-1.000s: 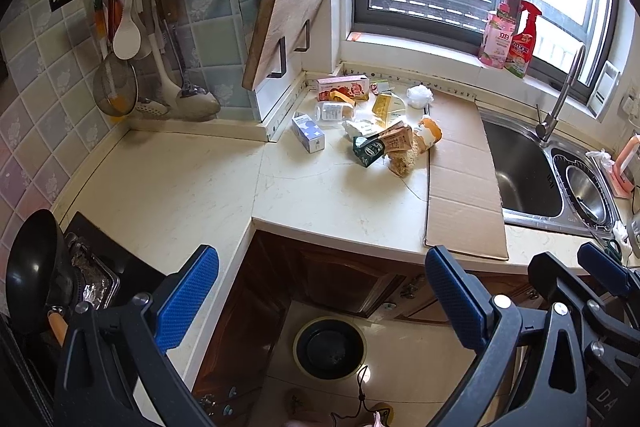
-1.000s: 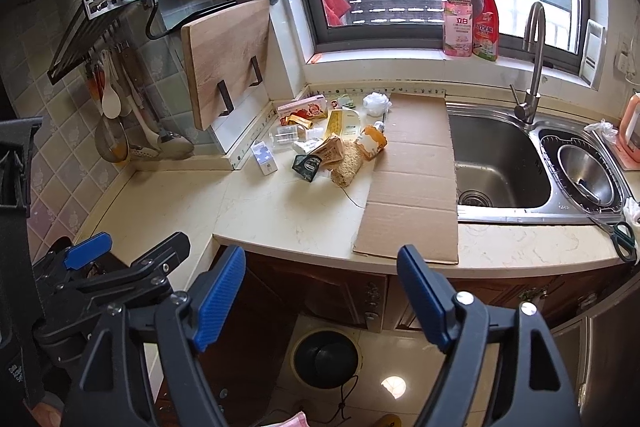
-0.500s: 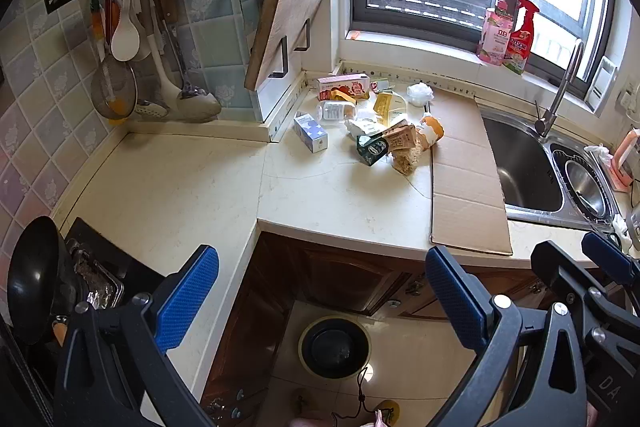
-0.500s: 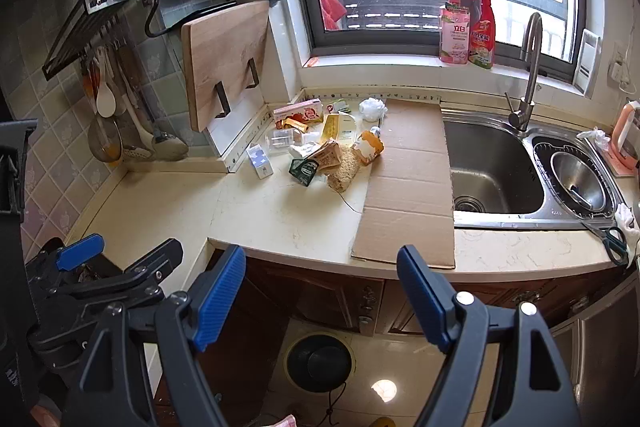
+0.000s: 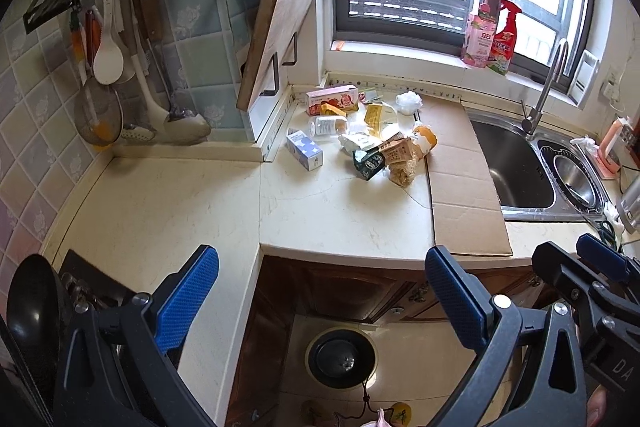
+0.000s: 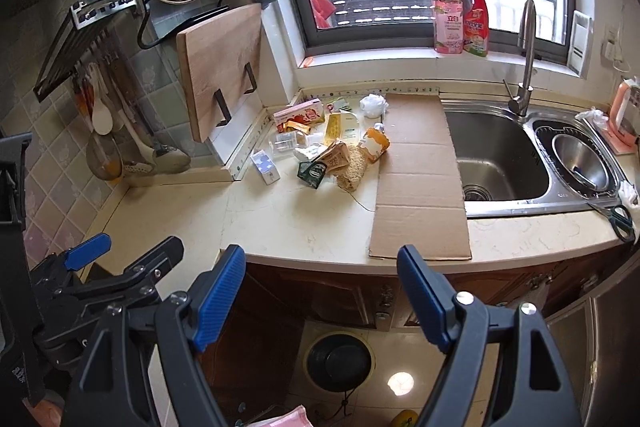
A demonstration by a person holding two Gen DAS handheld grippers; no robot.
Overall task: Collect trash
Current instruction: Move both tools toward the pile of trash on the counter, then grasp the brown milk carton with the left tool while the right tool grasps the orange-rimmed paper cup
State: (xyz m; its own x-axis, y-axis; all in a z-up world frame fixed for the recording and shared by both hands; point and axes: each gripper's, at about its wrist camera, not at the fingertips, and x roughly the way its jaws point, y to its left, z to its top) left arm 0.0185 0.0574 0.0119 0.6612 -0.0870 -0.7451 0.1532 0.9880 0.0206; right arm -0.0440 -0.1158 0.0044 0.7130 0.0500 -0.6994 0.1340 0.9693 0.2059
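- Left wrist view: the left gripper [image 5: 320, 303] is spread wide and holds nothing, hanging off the front edge of the desk [image 5: 168, 211]; the trash pile [image 5: 372, 143] of cartons and wrappers lies ahead and slightly right, well apart, near the back corner under the window; the flat cardboard sheet [image 5: 464, 195] runs front to back beside it, its near end at the desk edge; the bin [image 5: 342, 355] stands on the floor below.
- Right wrist view: the right gripper [image 6: 322, 287] is likewise wide and empty; the trash pile [image 6: 328, 151] sits ahead, a little left of centre; the cardboard sheet [image 6: 420, 187] lies almost straight ahead, so the right gripper seems nearer it; the left gripper [image 6: 124, 255] shows alongside.
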